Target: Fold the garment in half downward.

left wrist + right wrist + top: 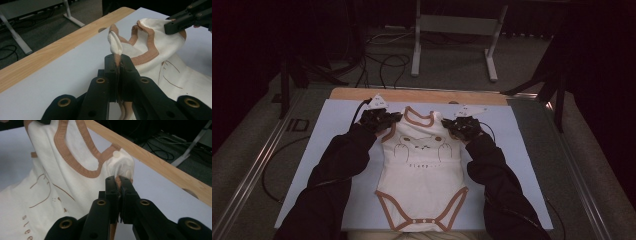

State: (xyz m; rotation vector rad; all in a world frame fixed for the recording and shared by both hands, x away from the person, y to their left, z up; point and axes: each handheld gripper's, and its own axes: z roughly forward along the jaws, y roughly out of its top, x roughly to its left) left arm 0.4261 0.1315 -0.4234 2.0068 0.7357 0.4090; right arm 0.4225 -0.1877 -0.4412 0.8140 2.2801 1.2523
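Now the white sheet (pixel 332 150) on the table carries the bodysuit (pixel 424 175), lying flat, front up. Lifting both shoulders evenly would likely keep it smooth. The left gripper (pixel 117 62) and right gripper (pixel 119 182) each pinch a shoulder tab, jaws clamped tight.

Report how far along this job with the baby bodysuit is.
Done: the bodysuit lies face up on the white sheet. In hand: the left tool and the right tool are each shut on a shoulder. Left: no fold shows yet, so whatever follows remains.
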